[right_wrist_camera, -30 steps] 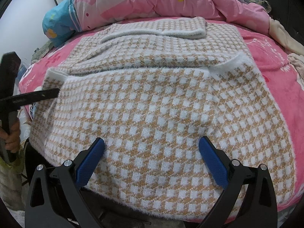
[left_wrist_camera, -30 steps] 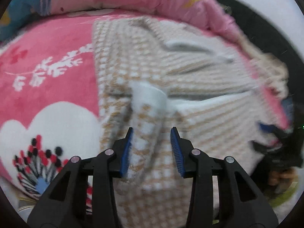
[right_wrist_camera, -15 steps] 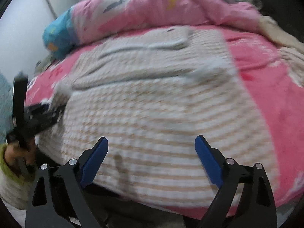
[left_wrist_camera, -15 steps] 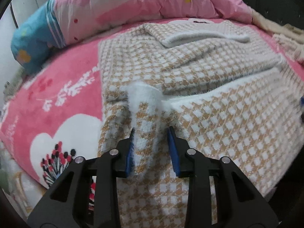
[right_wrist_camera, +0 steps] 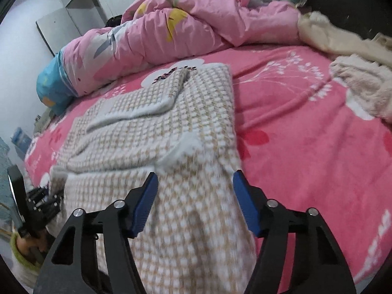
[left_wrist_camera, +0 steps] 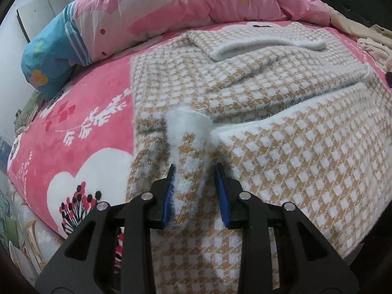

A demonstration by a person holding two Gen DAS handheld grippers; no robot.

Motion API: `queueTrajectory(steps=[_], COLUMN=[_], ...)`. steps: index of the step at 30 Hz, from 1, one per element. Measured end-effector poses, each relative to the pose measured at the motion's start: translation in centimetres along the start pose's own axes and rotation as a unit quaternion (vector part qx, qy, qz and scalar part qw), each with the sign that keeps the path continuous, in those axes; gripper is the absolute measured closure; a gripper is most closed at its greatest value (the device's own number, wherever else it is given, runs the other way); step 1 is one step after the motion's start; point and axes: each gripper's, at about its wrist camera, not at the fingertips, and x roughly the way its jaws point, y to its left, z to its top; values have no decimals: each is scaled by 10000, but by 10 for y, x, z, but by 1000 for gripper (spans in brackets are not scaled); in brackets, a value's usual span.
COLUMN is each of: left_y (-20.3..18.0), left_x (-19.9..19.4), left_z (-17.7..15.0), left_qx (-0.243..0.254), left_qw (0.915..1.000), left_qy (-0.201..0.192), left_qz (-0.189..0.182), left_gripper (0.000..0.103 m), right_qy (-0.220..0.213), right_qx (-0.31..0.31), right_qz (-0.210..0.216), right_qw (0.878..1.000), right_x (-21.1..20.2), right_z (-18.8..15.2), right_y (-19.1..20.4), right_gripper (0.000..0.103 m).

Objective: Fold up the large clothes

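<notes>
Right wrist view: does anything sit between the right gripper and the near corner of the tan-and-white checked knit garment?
Nothing visible does. The right gripper hangs over the tan-and-white checked knit garment, jaws closing with only that fabric between them. The crumpled pink quilt and cream fleece throw lie well off.

tan-and-white checked knit sweater point(left_wrist_camera: 281, 152) with fluffy white edging. hot-pink bed blanket point(right_wrist_camera: 306, 134) printed with white hearts, white sprigs and red-and-black flower bursts. pale pink duvet point(left_wrist_camera: 196, 2) patterned in grey, yellow and red spots, ending in blue with white stripes. cream fleece point(right_wrist_camera: 355, 56). blue pads on black grippers.
</notes>
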Motion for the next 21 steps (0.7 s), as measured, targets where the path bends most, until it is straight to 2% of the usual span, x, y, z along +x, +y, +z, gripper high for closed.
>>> queueTrajectory(steps=[7, 15, 21], left_y=[4, 5, 5], left_x=[2, 3, 3], left_z=[2, 1, 1], left_qx=[-42, -52, -57], left_qw=[10000, 10000, 10000], left_qy=[23, 19, 17], left_qz=[-51, -64, -70], left_gripper=[74, 74, 74], right_qy=[353, 714, 914], right_qx=[372, 358, 291], right_qz=[404, 688, 831], right_qw=[9979, 9944, 9919], right_x=[20, -1, -1], right_z=[2, -25, -24], right_y=[-16, -21, -23], right_gripper=[48, 48, 48])
